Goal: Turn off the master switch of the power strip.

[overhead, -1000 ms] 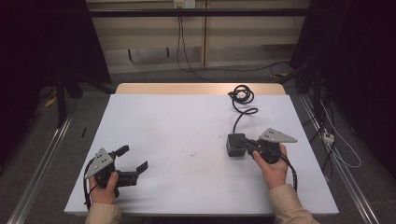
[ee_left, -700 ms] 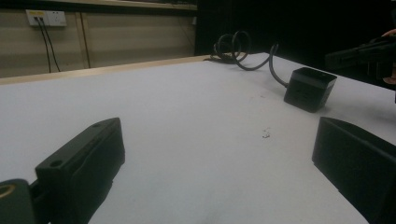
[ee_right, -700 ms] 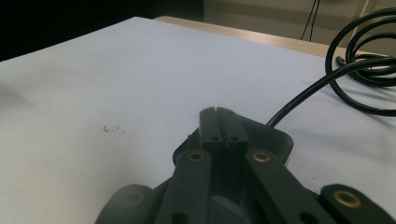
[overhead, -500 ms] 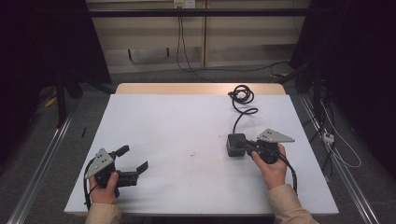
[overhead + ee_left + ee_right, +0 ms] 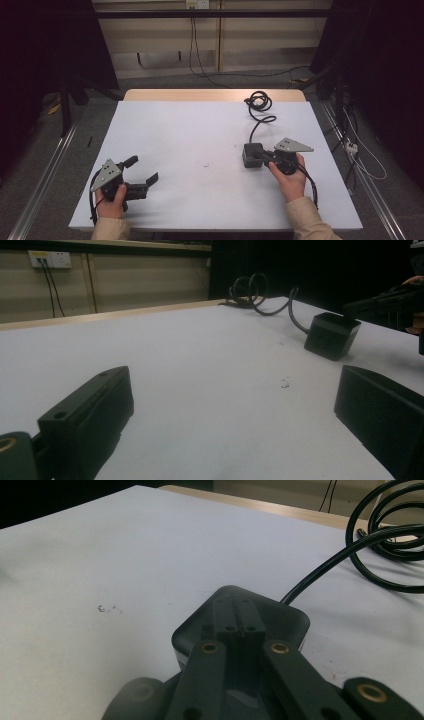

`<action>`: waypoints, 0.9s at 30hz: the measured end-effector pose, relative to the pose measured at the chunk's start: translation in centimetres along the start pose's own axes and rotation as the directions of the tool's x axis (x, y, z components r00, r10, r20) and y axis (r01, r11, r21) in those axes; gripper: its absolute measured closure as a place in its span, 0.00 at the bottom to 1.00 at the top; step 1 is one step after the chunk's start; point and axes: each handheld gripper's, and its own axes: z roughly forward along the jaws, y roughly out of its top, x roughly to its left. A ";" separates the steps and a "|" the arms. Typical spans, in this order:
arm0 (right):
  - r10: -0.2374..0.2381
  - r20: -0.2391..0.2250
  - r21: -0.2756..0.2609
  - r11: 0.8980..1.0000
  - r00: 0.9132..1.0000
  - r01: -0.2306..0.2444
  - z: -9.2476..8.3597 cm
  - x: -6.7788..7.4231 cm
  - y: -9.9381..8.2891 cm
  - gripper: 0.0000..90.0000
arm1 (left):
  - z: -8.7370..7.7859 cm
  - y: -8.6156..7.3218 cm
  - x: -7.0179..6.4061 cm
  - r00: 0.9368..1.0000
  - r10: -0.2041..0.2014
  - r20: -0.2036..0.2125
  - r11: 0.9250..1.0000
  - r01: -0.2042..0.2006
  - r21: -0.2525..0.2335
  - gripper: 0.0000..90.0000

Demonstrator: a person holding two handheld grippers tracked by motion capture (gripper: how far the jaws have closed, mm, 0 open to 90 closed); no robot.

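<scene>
We see a black power brick [image 5: 252,154] right of the table's [image 5: 190,135] middle; we judge it dense, rigid, smooth — best held across its flat sides; its stiff cable [image 5: 260,107] will drag; right gripper [image 5: 264,156] sits above it, jaws together; left gripper [image 5: 142,172] gapes, empty.

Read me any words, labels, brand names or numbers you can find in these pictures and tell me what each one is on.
None: no text can be read anywhere.
Black power adapter: its faces look plain, no legible label.
Wall socket plate: a yellowish mark at its edge, too small and blurred to read.
Grey plate on the right tool: holes, no lettering.
White table: a small smudge, not writing.
</scene>
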 end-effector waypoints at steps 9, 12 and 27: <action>-0.003 0.006 -0.004 1.000 1.000 0.003 -0.1 -0.1 0.0 1.00 | 0.0 0.0 0.0 1.000 0.001 0.001 1.000 -0.001 -0.002 0.02; -0.004 0.007 -0.005 1.000 1.000 0.004 -0.1 -0.1 0.1 1.00 | 0.0 0.0 0.0 1.000 0.004 0.002 1.000 -0.004 -0.001 0.02; -0.016 0.007 0.001 1.000 1.000 0.016 0.1 0.0 0.0 1.00 | 0.0 0.0 0.0 1.000 0.000 0.001 1.000 0.000 -0.004 0.02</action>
